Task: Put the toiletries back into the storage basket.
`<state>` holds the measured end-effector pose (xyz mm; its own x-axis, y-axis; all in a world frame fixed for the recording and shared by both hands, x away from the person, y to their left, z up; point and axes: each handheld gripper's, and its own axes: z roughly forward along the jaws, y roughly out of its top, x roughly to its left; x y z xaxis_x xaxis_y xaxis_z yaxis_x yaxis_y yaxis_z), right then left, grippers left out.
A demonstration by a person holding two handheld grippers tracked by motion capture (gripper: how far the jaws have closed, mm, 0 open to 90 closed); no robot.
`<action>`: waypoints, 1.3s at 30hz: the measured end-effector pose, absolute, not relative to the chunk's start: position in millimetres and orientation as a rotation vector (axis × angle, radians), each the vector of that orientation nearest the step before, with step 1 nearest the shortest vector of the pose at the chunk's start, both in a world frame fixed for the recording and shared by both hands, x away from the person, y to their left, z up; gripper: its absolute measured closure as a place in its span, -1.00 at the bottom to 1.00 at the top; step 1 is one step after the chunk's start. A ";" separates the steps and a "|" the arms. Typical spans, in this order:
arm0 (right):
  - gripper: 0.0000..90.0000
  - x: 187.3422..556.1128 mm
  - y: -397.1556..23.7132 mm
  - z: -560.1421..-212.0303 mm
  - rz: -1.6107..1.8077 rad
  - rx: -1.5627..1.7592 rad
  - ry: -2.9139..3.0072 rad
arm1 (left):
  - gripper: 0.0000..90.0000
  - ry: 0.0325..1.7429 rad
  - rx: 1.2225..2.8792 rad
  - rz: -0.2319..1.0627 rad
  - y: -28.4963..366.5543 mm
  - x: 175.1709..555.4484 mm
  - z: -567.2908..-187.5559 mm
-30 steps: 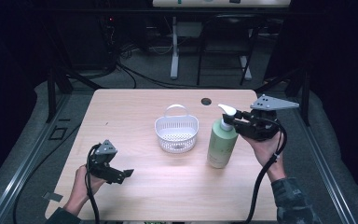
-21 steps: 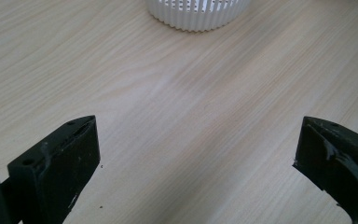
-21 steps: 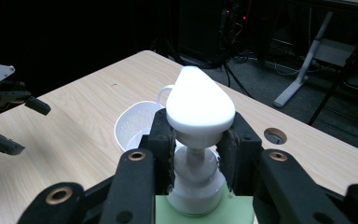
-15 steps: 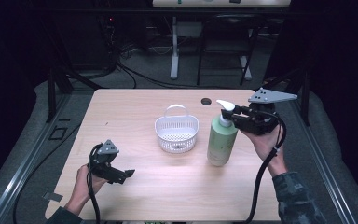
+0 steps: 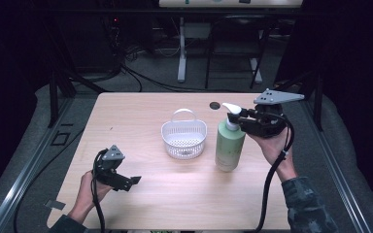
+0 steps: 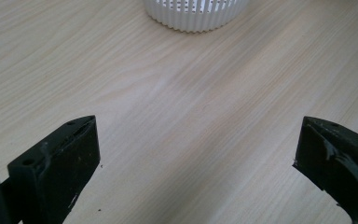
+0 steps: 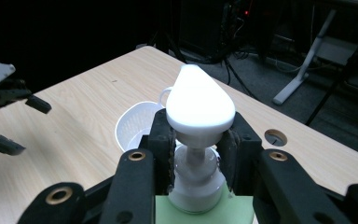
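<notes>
— Right gripper [image 5: 236, 118]?
— Clamped on the bottle [image 5: 229, 145] neck — bottle upright on the worktop [image 5: 141, 109] beside the basket [image 5: 183, 139].
— Left gripper [image 5: 132, 182]?
— Spread wide, holding nothing, above bare worktop.

Pale green pump bottle [image 5: 229, 145] with white pump head [image 7: 199, 100], upright on the wooden surface [image 5: 141, 111], just right of a white slotted basket [image 5: 184, 138] with a small loop handle. Bottle neck clamped between the right tongs [image 5: 237, 118]; basket upright, mid-surface, apart from the bottle.
</notes>
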<state>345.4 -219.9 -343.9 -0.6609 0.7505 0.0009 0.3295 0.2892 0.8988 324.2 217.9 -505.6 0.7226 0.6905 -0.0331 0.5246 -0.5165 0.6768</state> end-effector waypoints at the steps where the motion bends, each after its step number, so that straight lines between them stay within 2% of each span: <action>1: 0.51 345.2 -220.4 -340.3 1.345 0.963 2.133 | -1.00 0.914 2.243 0.313 217.8 324.3 -505.6; 6: 0.51 345.8 -217.4 -319.4 1.352 0.941 2.130 | -1.00 0.909 2.241 0.314 217.9 323.8 -505.6; 39: 0.51 362.2 -181.0 -282.2 1.342 0.861 2.129 | -1.00 0.908 2.246 0.305 216.7 324.3 -506.1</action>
<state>362.2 -181.0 -282.2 -0.6886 0.7225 -0.0626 0.2554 0.3224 0.9115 324.3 216.7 -506.1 0.7284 0.6842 -0.0366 0.5229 -0.5206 0.6749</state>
